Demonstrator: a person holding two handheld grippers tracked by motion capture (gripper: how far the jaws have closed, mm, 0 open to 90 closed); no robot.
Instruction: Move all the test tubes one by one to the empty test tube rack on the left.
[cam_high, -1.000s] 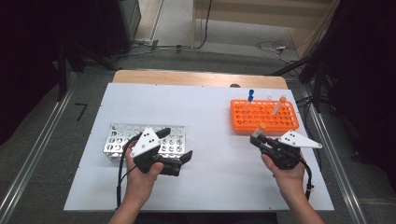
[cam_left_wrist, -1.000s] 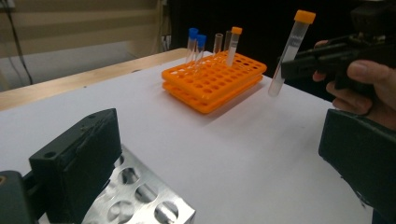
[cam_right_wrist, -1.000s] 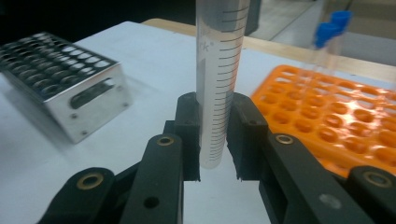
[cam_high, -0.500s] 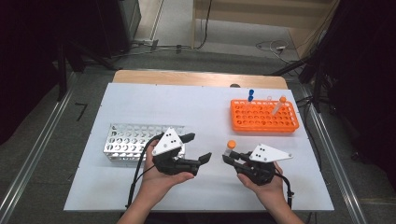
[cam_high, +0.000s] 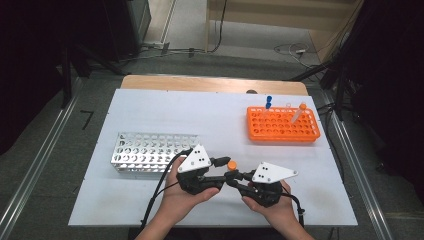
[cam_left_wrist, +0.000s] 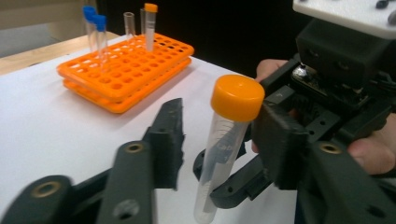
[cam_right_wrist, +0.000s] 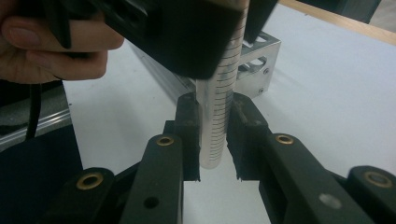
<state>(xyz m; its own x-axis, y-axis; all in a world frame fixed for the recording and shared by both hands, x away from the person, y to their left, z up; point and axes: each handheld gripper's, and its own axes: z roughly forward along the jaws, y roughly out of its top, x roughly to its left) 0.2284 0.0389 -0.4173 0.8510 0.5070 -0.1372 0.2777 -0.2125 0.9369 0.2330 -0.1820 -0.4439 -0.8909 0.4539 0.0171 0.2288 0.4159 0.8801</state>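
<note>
Right gripper view: tube (cam_right_wrist: 217, 112) is pinched by right gripper (cam_right_wrist: 214, 142); left gripper (cam_left_wrist: 219, 144), just closing with the tube between its jaws, is not yet gripping, so it could be dropped if released early.

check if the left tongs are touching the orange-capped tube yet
Cannot tell. In the left gripper view the tube stands between the left tongs: a gap on one side, the other jaw overlapping it.

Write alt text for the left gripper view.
An upright clear tube with an orange cap stands between the left gripper's black fingers, which have just been closing on it, while the right gripper clamps it lower down. Behind on the white table sits an orange rack holding a few capped tubes.
</note>
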